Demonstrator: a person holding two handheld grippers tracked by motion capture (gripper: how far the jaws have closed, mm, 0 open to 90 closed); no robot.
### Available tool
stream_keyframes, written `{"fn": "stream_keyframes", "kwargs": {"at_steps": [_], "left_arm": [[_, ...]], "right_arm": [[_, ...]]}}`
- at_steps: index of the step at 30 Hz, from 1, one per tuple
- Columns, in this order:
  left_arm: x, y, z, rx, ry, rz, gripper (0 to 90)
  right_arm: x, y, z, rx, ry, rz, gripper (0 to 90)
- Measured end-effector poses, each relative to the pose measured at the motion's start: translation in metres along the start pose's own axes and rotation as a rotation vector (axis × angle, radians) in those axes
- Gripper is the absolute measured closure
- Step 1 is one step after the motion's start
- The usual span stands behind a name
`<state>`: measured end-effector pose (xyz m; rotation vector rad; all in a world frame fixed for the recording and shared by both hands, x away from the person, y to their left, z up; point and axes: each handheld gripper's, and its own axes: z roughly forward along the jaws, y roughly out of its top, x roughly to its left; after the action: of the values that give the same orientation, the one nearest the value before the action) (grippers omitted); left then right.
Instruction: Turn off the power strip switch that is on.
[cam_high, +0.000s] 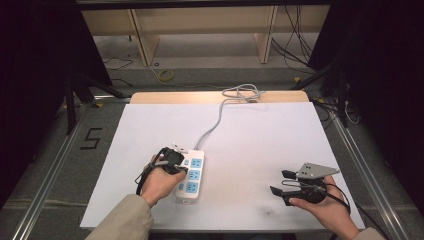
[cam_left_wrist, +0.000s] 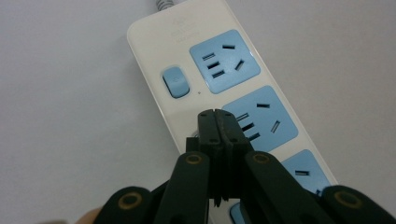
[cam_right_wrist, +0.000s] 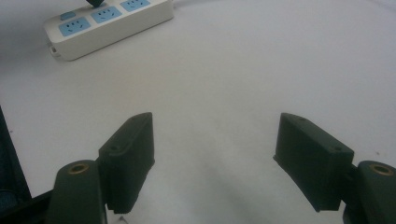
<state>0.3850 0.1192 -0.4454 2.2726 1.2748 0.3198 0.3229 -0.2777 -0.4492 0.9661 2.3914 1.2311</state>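
The left hand-held gripper (cam_left_wrist: 217, 114) has its jaws pressed together with nothing between them, its tip over the white power strip (cam_high: 190, 176), which lies on the white tabletop (cam_high: 250, 135) just left of centre with its grey cable (cam_high: 215, 120) running off to the far edge. In the left gripper view the closed tip sits on the strip's body beside the middle socket (cam_left_wrist: 259, 118), just below the blue rocker switch (cam_left_wrist: 175, 82). My reading is that the step in hand is working a switch with the closed tip used as a poker, though whether it is actually touching the casing I cannot tell. The next move would call for a short, steady push straight down on the chosen button, with the strip kept from sliding. The right hand-held gripper (cam_right_wrist: 215, 158) hangs wide open and empty above bare tabletop, well apart from the strip. Counted: one power strip, three blue sockets on it, one switch plainly visible with the edge of another blue part low in the left gripper view, one cable, two grippers.
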Motion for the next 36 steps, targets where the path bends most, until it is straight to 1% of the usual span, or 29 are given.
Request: {"fn": "stream_keyframes", "kwargs": {"at_steps": [2,12,14,15,25,28,32,36], "left_arm": [[0.0,0.0002,0.0,0.003,0.001,0.005,89.8],[-0.0012,0.0017,0.0006,0.011,0.006,0.003,89.9],[-0.0012,0.0023,0.0004,0.019,0.01,0.013,90.0],[-0.0008,0.0028,0.0006,0.022,0.007,0.005,90.0],[0.0,0.0065,0.0012,0.049,0.005,0.0,90.0],[0.0004,0.0076,0.0022,0.046,0.002,-0.009,90.0],[0.0003,0.0086,0.0023,0.053,0.005,-0.003,90.0],[0.001,0.0088,0.0022,0.056,0.001,-0.01,90.0]], "right_arm": [[0.0001,0.0,-0.0001,0.0,0.001,0.0,28.5],[0.0005,-0.0004,0.0006,0.006,0.0,0.002,28.7],[0.0005,-0.0005,0.0005,0.006,0.001,0.002,28.7],[0.0004,-0.0005,0.0005,0.006,0.001,0.002,28.7],[0.0008,-0.0006,0.0002,0.006,0.002,0.0,28.8],[0.0006,-0.0007,0.0003,0.006,0.001,0.001,28.8],[0.001,-0.0008,0.0,0.007,0.004,0.001,28.8],[0.0008,-0.0008,-0.0001,0.005,0.002,0.0,28.8]]}}
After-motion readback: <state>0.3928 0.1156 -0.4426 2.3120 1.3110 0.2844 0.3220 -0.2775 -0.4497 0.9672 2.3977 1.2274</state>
